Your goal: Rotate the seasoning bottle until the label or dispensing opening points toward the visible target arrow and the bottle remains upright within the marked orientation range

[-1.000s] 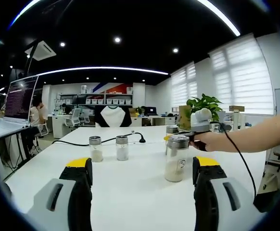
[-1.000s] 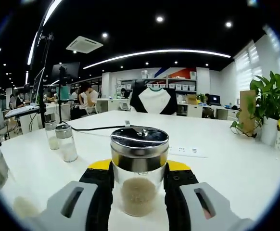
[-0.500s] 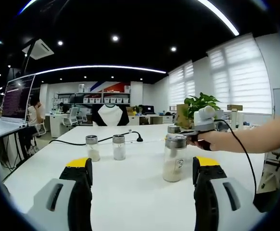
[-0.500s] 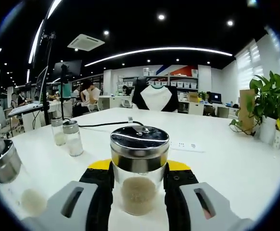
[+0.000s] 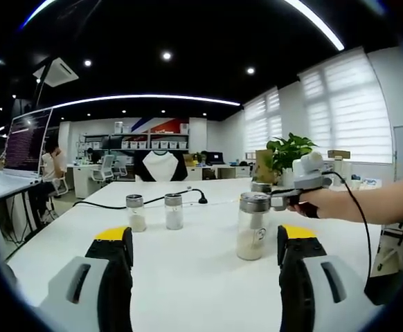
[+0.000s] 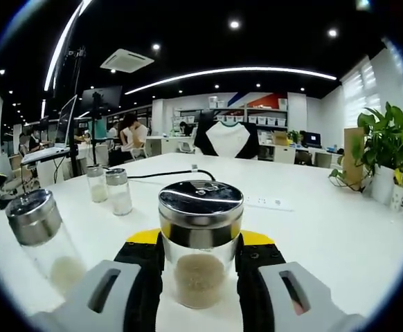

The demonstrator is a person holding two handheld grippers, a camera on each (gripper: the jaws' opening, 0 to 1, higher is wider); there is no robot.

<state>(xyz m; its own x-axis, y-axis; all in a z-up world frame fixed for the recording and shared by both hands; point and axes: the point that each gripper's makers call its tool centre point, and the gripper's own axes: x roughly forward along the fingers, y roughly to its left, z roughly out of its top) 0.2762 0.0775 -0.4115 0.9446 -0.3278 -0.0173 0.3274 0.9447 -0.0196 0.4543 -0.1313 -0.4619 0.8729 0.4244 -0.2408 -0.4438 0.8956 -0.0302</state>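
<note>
A glass seasoning bottle (image 6: 200,238) with a steel lid and pale powder stands upright on the white table (image 6: 326,235). My right gripper (image 6: 201,243) is shut on it, one jaw on each side of the glass. In the left gripper view, that right gripper (image 5: 300,185) sits in a person's hand (image 5: 326,204) at the right, with the held bottle's lid (image 5: 260,187) just showing. My left gripper (image 5: 205,243) is open and low over the table with nothing between its jaws. A second bottle (image 5: 250,226) stands free ahead of it, slightly to the right.
Two small shakers (image 5: 136,213) (image 5: 174,211) stand side by side at mid table. A black cable (image 5: 118,203) and a power strip (image 6: 267,202) lie further back. A potted plant (image 6: 388,149) sits at the table's right end. The free bottle (image 6: 46,238) stands left of my right gripper.
The right gripper has swung left with its bottle still held, bringing the free bottle further into its view. In the left gripper view it has moved right. The left gripper has barely moved.
</note>
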